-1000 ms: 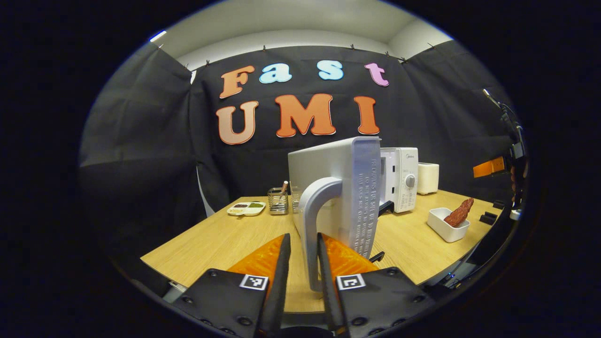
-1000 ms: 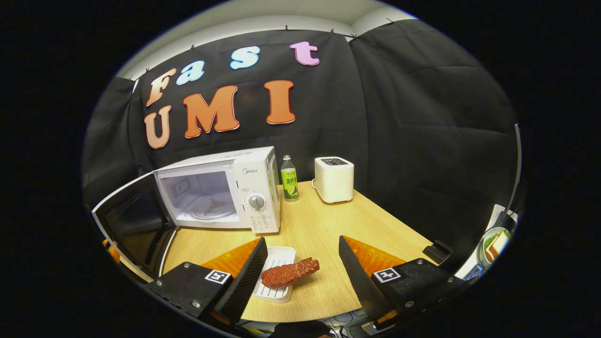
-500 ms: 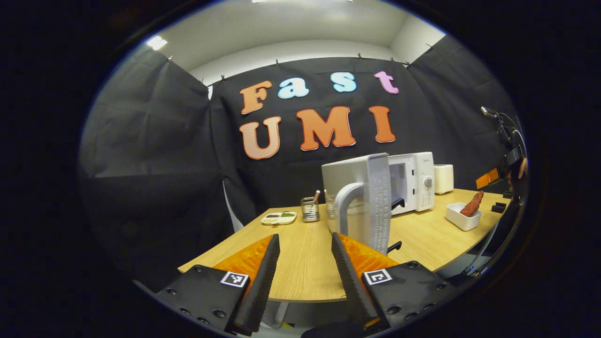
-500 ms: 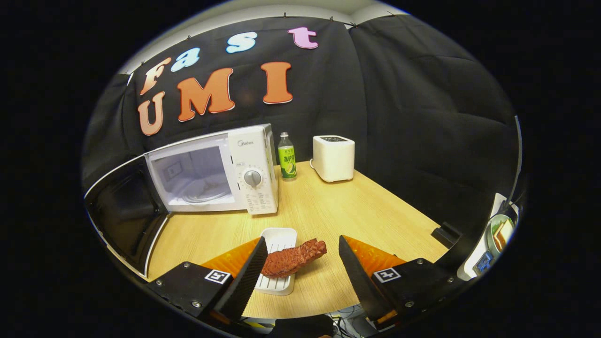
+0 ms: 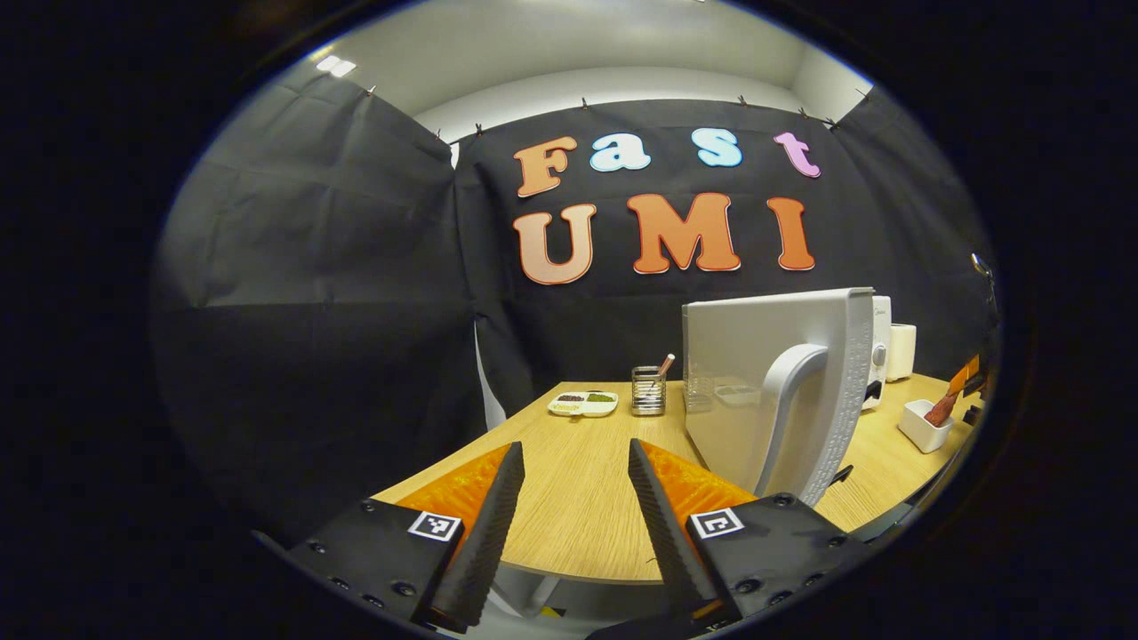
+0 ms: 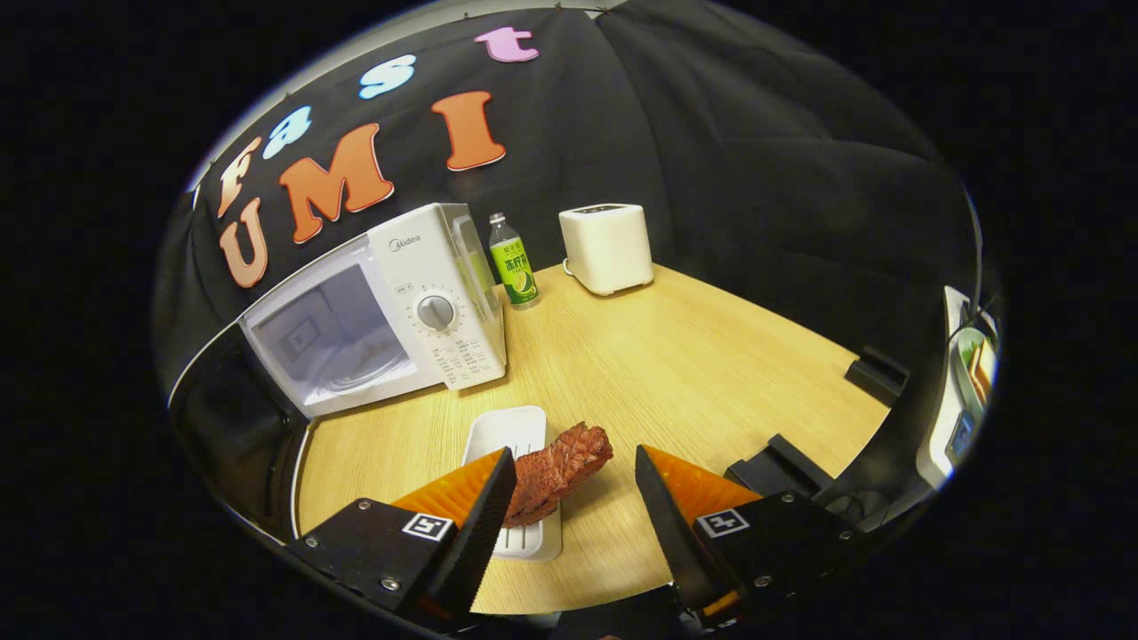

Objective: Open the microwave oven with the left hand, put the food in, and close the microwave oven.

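Our left gripper (image 5: 569, 498) hangs with its fingers spread and empty, just off the near edge of the table (image 5: 578, 524), left of the microwave's door (image 5: 773, 382), which stands swung wide. Our right gripper (image 6: 569, 507) is also spread, holding nothing, around the meat (image 6: 556, 471) resting on the white tray (image 6: 507, 436) in front of the microwave (image 6: 391, 302). Its cavity is bare.

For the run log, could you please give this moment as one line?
door open | left tongs open, off handle | right tongs open over meat | meat in tray
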Action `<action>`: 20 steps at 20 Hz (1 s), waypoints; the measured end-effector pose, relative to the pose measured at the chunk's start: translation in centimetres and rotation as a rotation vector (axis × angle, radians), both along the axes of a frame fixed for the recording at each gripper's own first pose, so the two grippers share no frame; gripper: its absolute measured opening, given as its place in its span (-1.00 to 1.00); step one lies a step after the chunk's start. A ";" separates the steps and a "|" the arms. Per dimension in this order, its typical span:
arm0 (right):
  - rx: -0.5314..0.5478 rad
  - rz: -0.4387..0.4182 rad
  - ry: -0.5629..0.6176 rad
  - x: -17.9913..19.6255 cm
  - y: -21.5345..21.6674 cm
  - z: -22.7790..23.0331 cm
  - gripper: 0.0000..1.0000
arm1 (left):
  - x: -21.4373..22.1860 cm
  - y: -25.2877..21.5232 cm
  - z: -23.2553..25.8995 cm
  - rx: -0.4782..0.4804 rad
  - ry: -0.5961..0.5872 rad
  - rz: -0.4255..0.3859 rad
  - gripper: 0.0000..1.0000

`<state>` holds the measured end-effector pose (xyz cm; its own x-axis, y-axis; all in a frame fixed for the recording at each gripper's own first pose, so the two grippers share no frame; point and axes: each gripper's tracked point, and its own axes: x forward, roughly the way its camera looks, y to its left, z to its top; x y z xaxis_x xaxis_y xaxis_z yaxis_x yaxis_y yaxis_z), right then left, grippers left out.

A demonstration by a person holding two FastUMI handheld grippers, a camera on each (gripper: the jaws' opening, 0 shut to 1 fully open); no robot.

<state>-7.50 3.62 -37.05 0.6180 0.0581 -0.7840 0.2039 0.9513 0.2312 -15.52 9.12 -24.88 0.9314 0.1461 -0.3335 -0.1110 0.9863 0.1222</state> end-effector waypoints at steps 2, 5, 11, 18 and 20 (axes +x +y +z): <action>0.015 -0.036 0.004 0.5 -0.1 -0.6 0.51 | 0.5 0.0 0.0 0.006 -0.002 0.002 0.48; 0.069 -0.100 0.021 1.0 0.2 -1.7 0.29 | 1.5 -0.1 -0.1 0.014 -0.007 -0.007 0.48; 0.143 -0.137 -0.013 1.2 1.5 -1.1 -0.29 | 2.5 -0.3 -1.2 0.020 0.012 -0.018 0.48; 0.056 0.054 -0.148 2.8 4.5 2.1 -0.70 | 3.0 0.0 -1.5 0.025 0.015 -0.016 0.58; 0.001 0.111 -0.166 2.8 5.2 2.6 -0.72 | 3.0 0.2 -1.2 0.033 0.008 -0.016 0.48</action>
<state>-4.71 8.86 -34.48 0.7287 0.1339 -0.6716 0.0565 0.9656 0.2538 -12.50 9.30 -26.04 0.9308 0.1426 -0.3364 -0.0944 0.9833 0.1557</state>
